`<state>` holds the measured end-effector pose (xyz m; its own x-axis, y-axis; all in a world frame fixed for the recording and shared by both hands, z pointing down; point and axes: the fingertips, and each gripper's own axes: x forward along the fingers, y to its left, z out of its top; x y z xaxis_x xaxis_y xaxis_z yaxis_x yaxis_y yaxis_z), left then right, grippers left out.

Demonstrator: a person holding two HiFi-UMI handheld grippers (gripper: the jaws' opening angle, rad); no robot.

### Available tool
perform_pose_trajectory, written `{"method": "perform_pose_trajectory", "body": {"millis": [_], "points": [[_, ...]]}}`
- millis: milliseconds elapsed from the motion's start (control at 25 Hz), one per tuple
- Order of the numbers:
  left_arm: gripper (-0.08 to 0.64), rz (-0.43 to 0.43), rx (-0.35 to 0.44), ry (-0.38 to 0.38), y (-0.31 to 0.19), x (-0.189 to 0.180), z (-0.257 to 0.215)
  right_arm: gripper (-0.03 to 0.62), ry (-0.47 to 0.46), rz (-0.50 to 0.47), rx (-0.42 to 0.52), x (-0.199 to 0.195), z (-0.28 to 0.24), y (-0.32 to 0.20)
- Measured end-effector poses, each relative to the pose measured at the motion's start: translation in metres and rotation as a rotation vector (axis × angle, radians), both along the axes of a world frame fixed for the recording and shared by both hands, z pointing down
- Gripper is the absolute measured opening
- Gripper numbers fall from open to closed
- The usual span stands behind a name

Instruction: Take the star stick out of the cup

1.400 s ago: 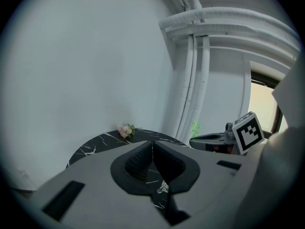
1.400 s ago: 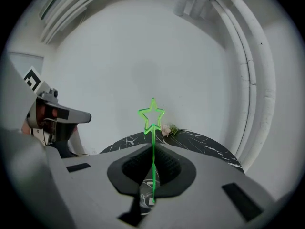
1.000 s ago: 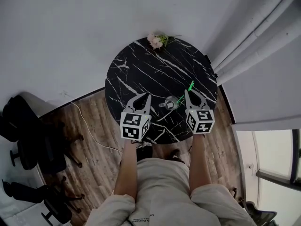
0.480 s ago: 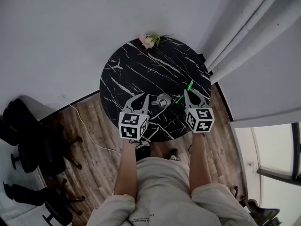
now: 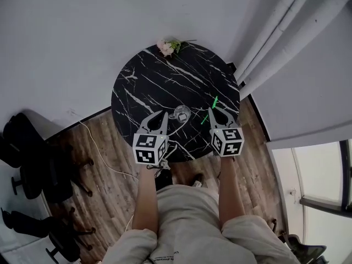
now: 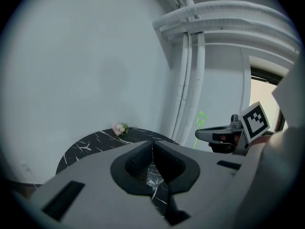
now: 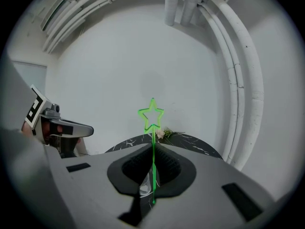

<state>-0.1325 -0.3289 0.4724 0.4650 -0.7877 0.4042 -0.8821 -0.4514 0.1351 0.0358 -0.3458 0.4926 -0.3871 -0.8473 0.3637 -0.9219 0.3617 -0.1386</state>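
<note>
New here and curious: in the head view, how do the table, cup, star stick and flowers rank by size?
1. Table, by far largest.
2. Star stick, longest of the rest, though thin.
3. Cup and flowers look alike; the flowers lie farther off, so I won't rank them.

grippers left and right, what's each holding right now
Left gripper: shut, empty.
Right gripper: shut on the thin green star-topped stick.
</note>
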Motion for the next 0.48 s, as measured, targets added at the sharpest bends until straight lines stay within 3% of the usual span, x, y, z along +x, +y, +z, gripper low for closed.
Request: {"method": "perform_pose_trajectory", "body": {"millis": [480], "points": [[0.023,-0.052,-0.046,-0.026,0.065,0.022,0.026,0.04,-0.007,-0.055,-0.064,0.016,0.032,0.053]]}}
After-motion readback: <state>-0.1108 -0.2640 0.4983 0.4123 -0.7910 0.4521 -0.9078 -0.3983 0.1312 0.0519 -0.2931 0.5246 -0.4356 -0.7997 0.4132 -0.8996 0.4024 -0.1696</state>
